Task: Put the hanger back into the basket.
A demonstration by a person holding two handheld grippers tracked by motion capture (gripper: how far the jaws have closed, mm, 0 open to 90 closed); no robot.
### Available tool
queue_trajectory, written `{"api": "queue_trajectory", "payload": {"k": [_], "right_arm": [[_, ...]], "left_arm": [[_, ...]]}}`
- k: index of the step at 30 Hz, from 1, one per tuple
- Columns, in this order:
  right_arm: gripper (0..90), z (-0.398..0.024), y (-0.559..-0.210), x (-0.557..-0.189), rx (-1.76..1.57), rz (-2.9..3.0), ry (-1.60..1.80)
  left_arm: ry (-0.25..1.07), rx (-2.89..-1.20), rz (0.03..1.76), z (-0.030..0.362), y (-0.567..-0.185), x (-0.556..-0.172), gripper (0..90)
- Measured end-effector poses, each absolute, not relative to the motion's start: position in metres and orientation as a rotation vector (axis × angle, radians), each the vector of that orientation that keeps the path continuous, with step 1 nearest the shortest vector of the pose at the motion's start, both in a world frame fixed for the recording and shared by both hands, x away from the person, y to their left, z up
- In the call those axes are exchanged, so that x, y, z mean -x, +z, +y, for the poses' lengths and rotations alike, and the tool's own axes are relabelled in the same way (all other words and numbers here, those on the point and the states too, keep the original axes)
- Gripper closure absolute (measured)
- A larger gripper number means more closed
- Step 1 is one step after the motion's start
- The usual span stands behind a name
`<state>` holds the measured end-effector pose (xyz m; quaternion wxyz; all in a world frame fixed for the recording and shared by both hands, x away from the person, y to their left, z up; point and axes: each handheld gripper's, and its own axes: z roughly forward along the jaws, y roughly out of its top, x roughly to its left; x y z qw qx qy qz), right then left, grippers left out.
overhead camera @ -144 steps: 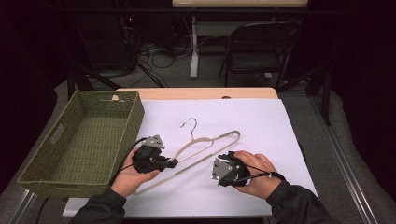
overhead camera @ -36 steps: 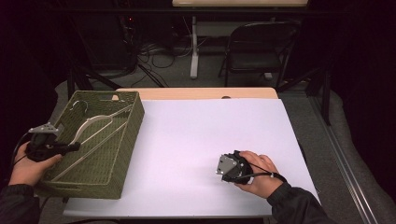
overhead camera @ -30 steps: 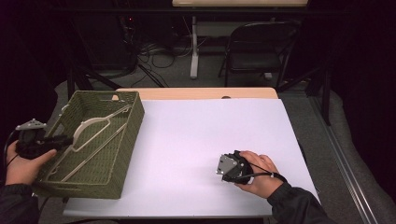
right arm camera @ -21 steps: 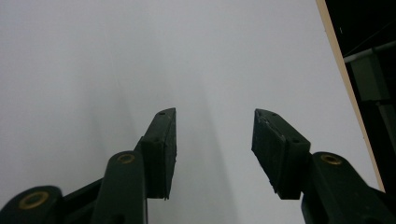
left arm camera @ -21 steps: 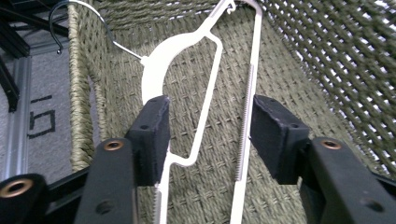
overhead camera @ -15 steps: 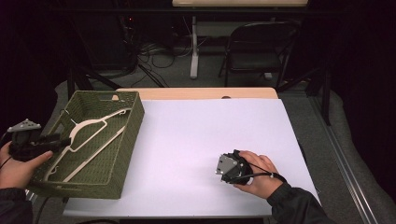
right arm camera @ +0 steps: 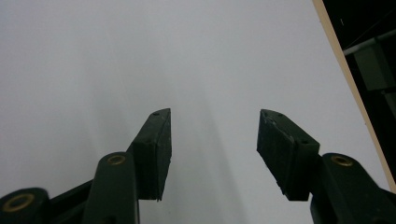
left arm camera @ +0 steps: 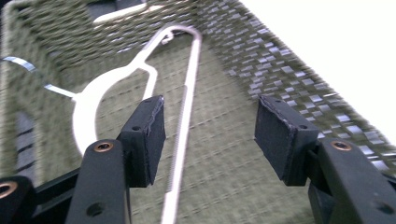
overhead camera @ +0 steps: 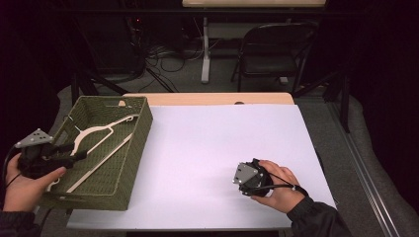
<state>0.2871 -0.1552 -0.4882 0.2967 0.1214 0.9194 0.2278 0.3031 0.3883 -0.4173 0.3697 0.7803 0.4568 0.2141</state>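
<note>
A cream hanger (overhead camera: pixel 106 127) lies inside the green woven basket (overhead camera: pixel 143 129) at the table's left. My left gripper (overhead camera: pixel 81 154) hovers at the basket's near-left rim, held in a hand, open. In the left gripper view the hanger (left arm camera: pixel 187 93) lies on the basket floor (left arm camera: pixel 224 172), and its straight bar runs below the gap between the jaws of my left gripper (left arm camera: pixel 210 135), close to the left pad (left arm camera: pixel 149 135). My right gripper (overhead camera: pixel 249 180) rests in a hand on the white table (overhead camera: pixel 212 143), near the front right. In its own view the right gripper (right arm camera: pixel 215 149) is open over the bare white top (right arm camera: pixel 140 56).
A wooden strip (overhead camera: pixel 207 98) marks the table's far edge. Beyond it stand a dark folding chair (overhead camera: pixel 272 54), a white table leg (overhead camera: pixel 205 49) and floor cables (overhead camera: pixel 163 54). Grey carpet (overhead camera: pixel 365 148) lies to the right of the table.
The hanger went from the table into the basket. Over the last second my left gripper drew back to the left and let go of it. The right gripper stayed still.
</note>
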Motion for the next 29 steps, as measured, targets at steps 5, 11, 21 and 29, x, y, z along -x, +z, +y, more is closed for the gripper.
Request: {"api": "queue_trajectory", "payload": {"k": [5, 11, 21, 29], "right_arm": [[44.1, -0.164, -0.488, -0.285, -0.374, 2.469, 0.607], [43.7, -0.182, -0.490, -0.278, -0.515, 2.444, 0.696], [43.3, -0.211, -0.502, -0.266, -0.713, 2.406, 0.734], [43.4, -0.222, -0.511, -0.260, -0.851, 2.352, 0.838]], "left_arm": [[0.517, -1.998, 1.121, 0.360, -0.416, -0.294, 42.4], [0.463, -1.984, 1.012, 0.320, -0.419, -0.286, 40.0], [0.459, -2.026, 0.907, 0.269, -0.431, -0.269, 40.2], [0.357, -2.039, 0.843, 0.231, -0.456, -0.260, 40.3]]}}
